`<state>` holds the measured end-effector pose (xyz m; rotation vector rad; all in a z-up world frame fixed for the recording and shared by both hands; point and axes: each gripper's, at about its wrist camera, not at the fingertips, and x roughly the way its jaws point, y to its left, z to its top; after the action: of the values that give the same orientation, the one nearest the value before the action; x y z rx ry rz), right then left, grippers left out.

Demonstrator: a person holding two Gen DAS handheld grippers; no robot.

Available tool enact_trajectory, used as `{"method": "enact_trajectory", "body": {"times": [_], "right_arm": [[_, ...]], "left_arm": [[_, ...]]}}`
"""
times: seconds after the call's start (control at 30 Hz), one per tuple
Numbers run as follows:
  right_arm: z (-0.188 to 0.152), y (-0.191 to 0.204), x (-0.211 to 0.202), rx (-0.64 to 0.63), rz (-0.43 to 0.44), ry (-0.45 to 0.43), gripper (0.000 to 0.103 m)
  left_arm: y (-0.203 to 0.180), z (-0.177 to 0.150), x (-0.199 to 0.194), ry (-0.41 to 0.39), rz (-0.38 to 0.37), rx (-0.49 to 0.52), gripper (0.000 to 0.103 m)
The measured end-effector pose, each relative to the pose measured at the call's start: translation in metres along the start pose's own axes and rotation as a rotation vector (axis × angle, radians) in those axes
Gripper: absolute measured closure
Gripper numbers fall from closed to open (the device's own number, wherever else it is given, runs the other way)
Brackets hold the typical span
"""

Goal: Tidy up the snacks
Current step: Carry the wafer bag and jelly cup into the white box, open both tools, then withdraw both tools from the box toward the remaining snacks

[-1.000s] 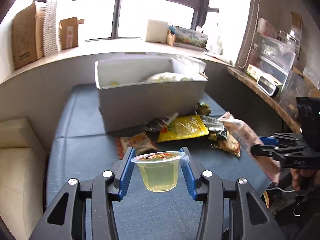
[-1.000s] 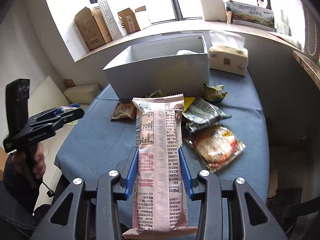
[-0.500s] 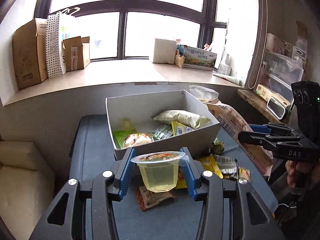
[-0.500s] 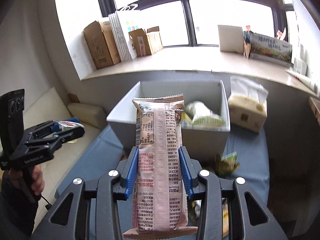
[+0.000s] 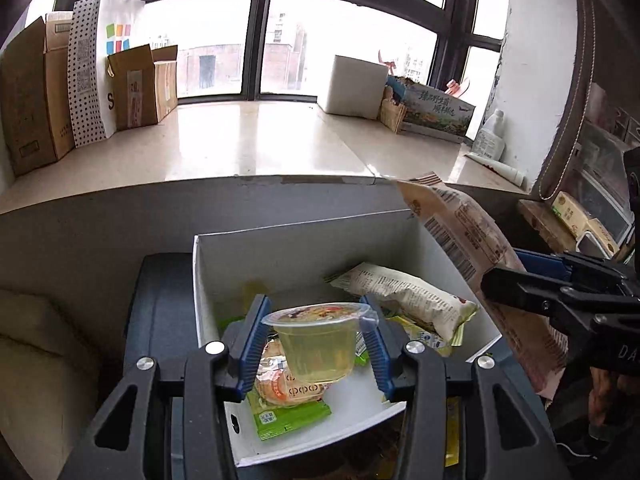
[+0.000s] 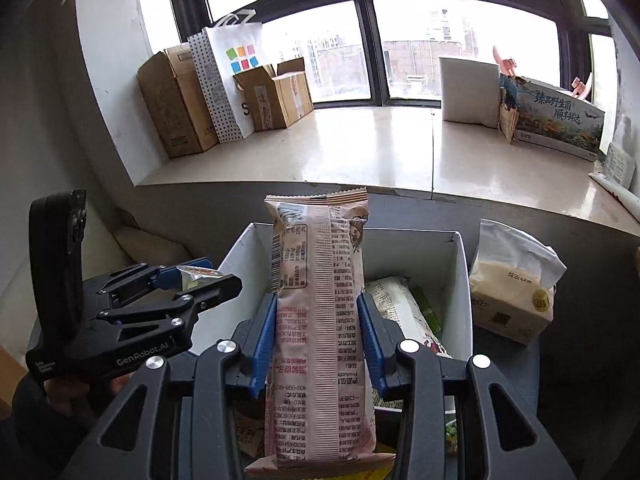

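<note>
The left gripper (image 5: pixel 316 342) is clamped on a clear jelly cup (image 5: pixel 317 346) with pale yellow contents, held upright between its blue pads over the near part of the open white box (image 5: pixel 208 280). The right gripper (image 6: pixel 318 338) grips a long pink snack packet (image 6: pixel 320 320) around its middle, the packet standing on end with its crimped top above the box's near wall. In the left wrist view that packet leans over the box's right wall. Inside the box lie a white printed snack bag (image 5: pixel 404 294), a green-edged wrapped cake (image 5: pixel 286 396) and smaller sachets under the cup. A tissue pack (image 6: pixel 514 298) sits just beside the box on the right. Cardboard boxes (image 6: pixel 176 104) and a dotted paper bag (image 6: pixel 228 76) stand on the window sill (image 6: pixel 360 148) behind.
</note>
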<state>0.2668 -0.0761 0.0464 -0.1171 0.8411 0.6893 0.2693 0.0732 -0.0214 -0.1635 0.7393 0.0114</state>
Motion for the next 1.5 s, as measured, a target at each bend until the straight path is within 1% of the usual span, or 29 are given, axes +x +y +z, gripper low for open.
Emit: {"method": "enact_trajectory", "body": {"times": [0.07,0.17,0.23,0.27,0.3,0.33,0.37,0.4,0.43,0.47,0.5,0.57,0.63,0.7,0.73,0.87,0.93,0.97,1.07,1.2,1.23,1.3,1.4,1.5], "right_arm": [[0.003,-0.008,0.024,0.008,-0.002,0.051,0.060],[0.006,-0.017,0.055,0.004,-0.032,0.110,0.060],[0.005,-0.023,0.069,0.014,-0.063,0.132,0.060],[0.006,-0.028,0.073,0.025,-0.103,0.133,0.060],[0.007,-0.034,0.074,0.043,-0.166,0.129,0.060],[0.008,-0.042,0.074,0.061,-0.210,0.124,0.060],[0.009,-0.049,0.073,0.074,-0.234,0.120,0.060],[0.008,-0.054,0.071,0.083,-0.234,0.124,0.057],[0.008,-0.058,0.070,0.086,-0.211,0.135,0.051],[0.008,-0.059,0.068,0.084,-0.188,0.142,0.031],[0.007,-0.059,0.064,0.080,-0.179,0.139,0.020],[0.006,-0.055,0.054,0.064,-0.170,0.107,0.019],[0.007,-0.050,0.046,0.063,-0.183,0.088,0.018],[0.007,-0.046,0.039,0.064,-0.160,0.073,0.013],[0.006,-0.045,0.036,0.064,-0.151,0.068,0.013],[-0.006,-0.034,0.017,0.039,-0.135,0.047,0.009],[-0.016,-0.030,0.003,0.022,-0.124,0.030,0.005],[-0.022,-0.028,-0.005,0.018,-0.119,0.016,0.000],[-0.042,-0.023,-0.031,0.024,-0.068,-0.016,0.000],[-0.080,-0.013,-0.068,-0.016,-0.054,-0.083,0.000],[-0.092,-0.010,-0.076,-0.025,-0.059,-0.096,0.000],[-0.117,-0.005,-0.085,-0.031,-0.038,-0.095,0.000],[-0.156,0.000,-0.091,0.004,0.004,-0.072,0.000],[-0.190,0.006,-0.089,0.010,0.012,-0.059,0.000]], "left_arm": [[0.001,-0.002,0.012,0.018,0.014,0.008,0.053],[0.006,-0.005,0.026,0.047,0.010,-0.010,0.052],[0.010,-0.009,0.033,0.056,0.013,-0.024,0.051],[0.014,-0.010,0.035,0.058,0.024,-0.027,0.051],[0.018,-0.011,0.038,0.066,0.033,-0.031,0.051],[0.022,-0.013,0.040,0.073,0.038,-0.036,0.051],[0.025,-0.015,0.041,0.079,0.045,-0.036,0.040],[0.027,-0.016,0.042,0.088,0.042,-0.035,0.029],[0.027,-0.018,0.041,0.090,0.022,-0.033,0.012],[0.027,-0.019,0.036,0.074,-0.017,-0.031,0.007],[0.024,-0.019,0.033,0.066,-0.009,-0.027,0.004],[0.017,-0.019,0.028,0.056,0.020,-0.009,0.000],[0.011,-0.019,0.025,0.058,0.030,0.016,0.000],[0.007,-0.022,0.022,0.057,0.044,0.030,0.000],[0.006,-0.023,0.020,0.055,0.049,0.034,0.000],[0.006,-0.031,0.004,0.037,0.034,0.024,0.000],[0.006,-0.036,-0.009,0.014,0.029,0.024,0.000],[0.004,-0.039,-0.016,0.003,0.027,0.025,0.000],[0.002,-0.048,-0.043,-0.050,0.006,0.016,0.000],[-0.005,-0.073,-0.084,-0.107,-0.021,0.024,0.000],[-0.006,-0.082,-0.094,-0.122,-0.019,0.008,0.000],[-0.010,-0.101,-0.110,-0.115,-0.062,-0.017,0.000],[-0.018,-0.136,-0.128,-0.110,-0.125,-0.046,0.000],[-0.027,-0.168,-0.133,-0.068,-0.123,-0.039,0.000]]}}
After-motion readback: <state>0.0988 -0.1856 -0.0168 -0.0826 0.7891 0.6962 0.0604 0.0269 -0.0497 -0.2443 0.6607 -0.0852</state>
